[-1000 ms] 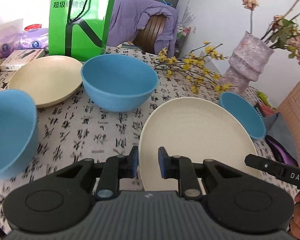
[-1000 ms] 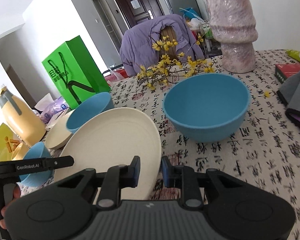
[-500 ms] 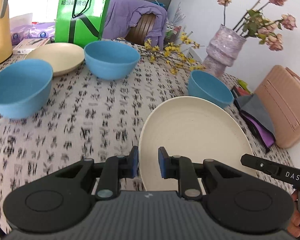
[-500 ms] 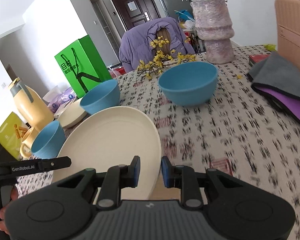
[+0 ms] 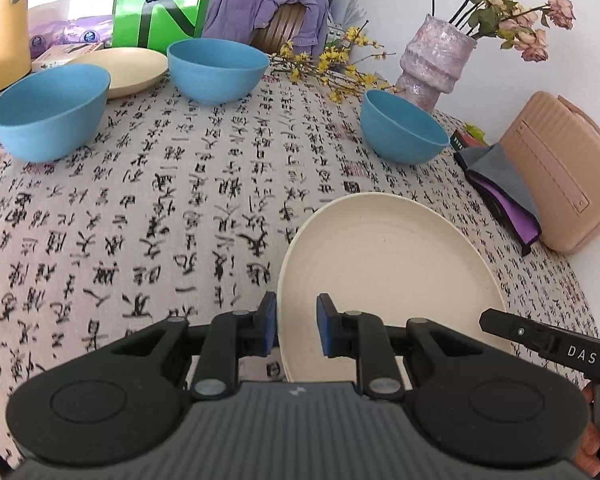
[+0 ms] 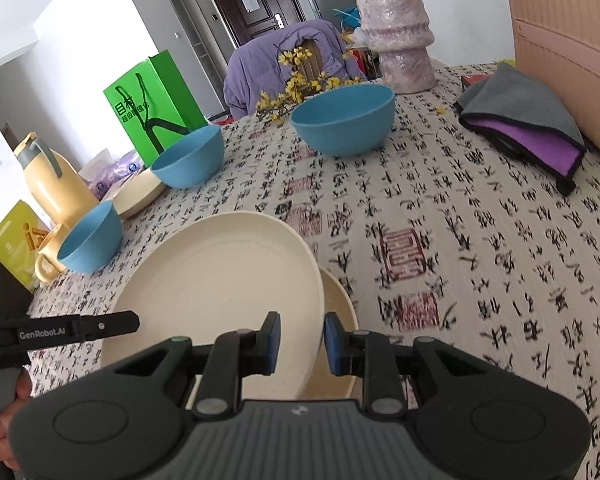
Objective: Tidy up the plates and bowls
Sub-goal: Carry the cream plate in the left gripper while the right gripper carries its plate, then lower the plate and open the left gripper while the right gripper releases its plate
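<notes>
A round cream plate (image 5: 388,264) is sitting nearest the cameras over the cloth-covered bench (image 5: 180,216), lying partly over a second cream plate (image 6: 338,308) beneath its right edge. Beyond it, three blue plastic bowls are standing apart: one far left (image 5: 50,114), one behind centre (image 5: 216,68), one to the right (image 5: 400,128). A third cream plate (image 5: 130,66) is resting between the left two, before a green paper bag (image 5: 160,4). A lilac ribbed vase (image 5: 434,62) is standing behind the right bowl.

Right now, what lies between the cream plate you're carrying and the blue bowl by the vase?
Only bare patterned tablecloth lies between the cream plate and the blue bowl. The left wrist view shows that stretch clearly.
</notes>
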The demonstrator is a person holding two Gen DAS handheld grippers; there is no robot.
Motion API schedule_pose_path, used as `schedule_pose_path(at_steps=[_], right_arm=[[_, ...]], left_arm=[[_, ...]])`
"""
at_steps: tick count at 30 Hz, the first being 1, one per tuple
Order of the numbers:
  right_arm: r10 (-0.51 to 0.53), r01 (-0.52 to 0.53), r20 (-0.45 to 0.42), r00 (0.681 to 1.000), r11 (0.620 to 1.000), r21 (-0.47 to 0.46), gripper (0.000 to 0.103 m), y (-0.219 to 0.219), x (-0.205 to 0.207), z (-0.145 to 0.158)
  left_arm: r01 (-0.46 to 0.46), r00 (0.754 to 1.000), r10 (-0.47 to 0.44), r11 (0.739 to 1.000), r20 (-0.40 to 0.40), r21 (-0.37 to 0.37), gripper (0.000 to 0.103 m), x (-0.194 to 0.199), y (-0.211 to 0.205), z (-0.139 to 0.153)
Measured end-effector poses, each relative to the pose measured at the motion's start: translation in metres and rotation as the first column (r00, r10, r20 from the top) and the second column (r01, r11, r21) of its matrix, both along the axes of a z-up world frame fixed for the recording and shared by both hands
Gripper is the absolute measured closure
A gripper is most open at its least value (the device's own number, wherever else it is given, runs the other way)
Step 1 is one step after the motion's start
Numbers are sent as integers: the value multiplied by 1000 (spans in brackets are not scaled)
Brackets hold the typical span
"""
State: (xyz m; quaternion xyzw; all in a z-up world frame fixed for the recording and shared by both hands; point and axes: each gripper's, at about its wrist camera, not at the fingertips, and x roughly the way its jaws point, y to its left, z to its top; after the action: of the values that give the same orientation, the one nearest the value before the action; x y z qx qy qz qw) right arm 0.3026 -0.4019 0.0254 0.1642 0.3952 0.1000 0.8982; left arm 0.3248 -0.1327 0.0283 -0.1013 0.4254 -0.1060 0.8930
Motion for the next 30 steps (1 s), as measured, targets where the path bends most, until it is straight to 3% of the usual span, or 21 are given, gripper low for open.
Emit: schedule_pose_path(at_steps=[6,13,22,30], right_arm=[[-6,6,14,1000,1000,-30,79,0,-10,-1],[-10,10,17,1000,999,-32,79,-3,-12,-5],[-30,31,18,999,998,-52,76,-4,-11,-8],[-20,22,36,999,999,-46,76,-4,-14,-4]], left_arm=[[4,1000,-3,1000,-24,16,82,-8,-7,-13],[1,1000,-1,1000,-8,28,82,-10,-11,-13],[35,999,-36,998,18,54,74,-11,-19,-13],[49,998,-50,998,30,36,74,-13,-13,-10]])
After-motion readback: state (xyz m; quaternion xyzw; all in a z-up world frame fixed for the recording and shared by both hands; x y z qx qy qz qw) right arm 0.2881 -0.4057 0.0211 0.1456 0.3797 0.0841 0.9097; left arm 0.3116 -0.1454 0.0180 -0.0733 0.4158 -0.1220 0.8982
